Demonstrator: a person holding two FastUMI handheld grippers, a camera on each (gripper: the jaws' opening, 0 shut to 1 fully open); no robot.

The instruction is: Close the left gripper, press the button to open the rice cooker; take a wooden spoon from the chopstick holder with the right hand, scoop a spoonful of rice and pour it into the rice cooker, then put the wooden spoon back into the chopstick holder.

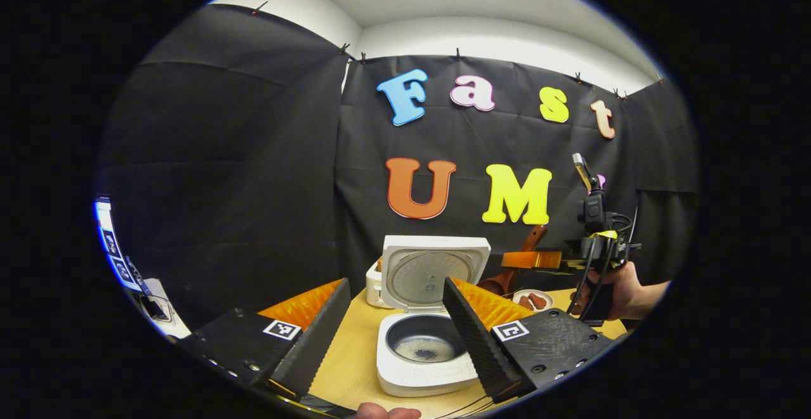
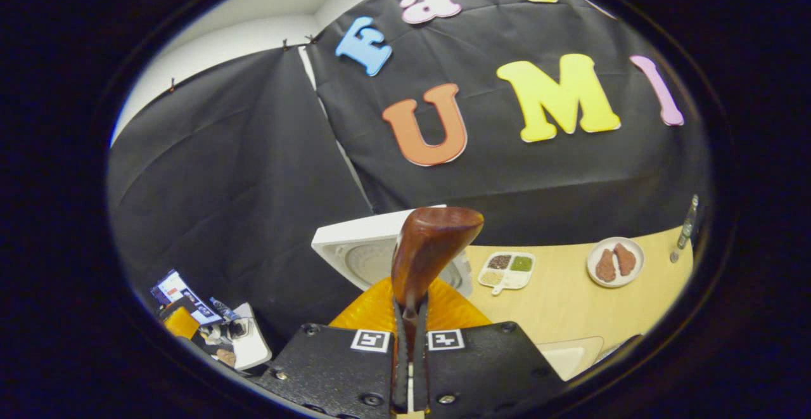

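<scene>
The white rice cooker [image 1: 423, 368] stands on the wooden table with its lid [image 1: 431, 267] up, and a little rice lies at the bottom of its dark pot [image 1: 426, 343]. My left gripper [image 1: 396, 284] is open, its fingers on either side of the cooker and short of it. A hand holds my right gripper [image 1: 531, 259] to the right of the lid, above the table. In the right gripper view, my right gripper [image 2: 410, 310] is shut on the brown wooden spoon [image 2: 432, 244], whose wide end stands up in front of the lid [image 2: 367, 248]. The spoon [image 1: 498, 284] hangs tilted beside the lid.
A white divided dish of grains [image 2: 507, 270] and a round plate with brown pieces [image 2: 614, 262] lie on the table [image 2: 570, 308] behind the cooker. A white holder [image 1: 375, 284] stands left of the lid. A white tray corner [image 2: 570, 355] shows near the front.
</scene>
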